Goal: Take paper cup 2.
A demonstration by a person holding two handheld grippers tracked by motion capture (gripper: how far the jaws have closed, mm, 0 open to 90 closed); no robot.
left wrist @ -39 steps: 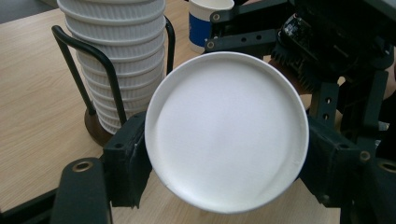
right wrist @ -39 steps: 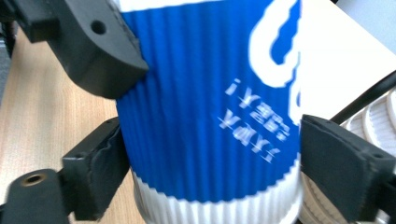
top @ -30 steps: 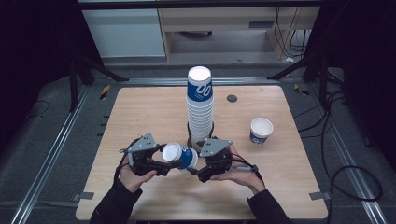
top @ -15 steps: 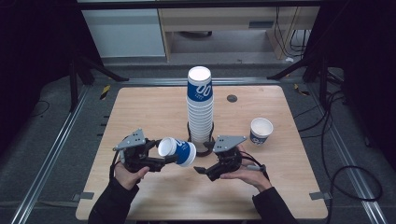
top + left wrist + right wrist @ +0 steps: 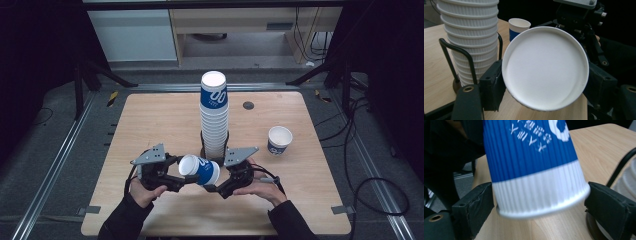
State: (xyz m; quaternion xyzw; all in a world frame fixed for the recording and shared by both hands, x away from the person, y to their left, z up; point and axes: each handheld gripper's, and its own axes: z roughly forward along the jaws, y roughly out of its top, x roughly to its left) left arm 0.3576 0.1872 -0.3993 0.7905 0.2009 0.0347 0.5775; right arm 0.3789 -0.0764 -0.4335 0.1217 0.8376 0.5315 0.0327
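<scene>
A blue-and-white ribbed paper cup (image 5: 199,169) lies on its side in the air at the lower middle of the high view, just in front of the tall stack of matching cups (image 5: 214,115) in its black wire holder. The left tongs (image 5: 176,176) clamp its base end. The right tongs (image 5: 216,186) have just been opening; the cup's rim sits between their pads, apparently released. One separated cup (image 5: 279,140) already stands at the right of the wooden surface (image 5: 150,115); this one, judging by that, remains to be set down.
</scene>
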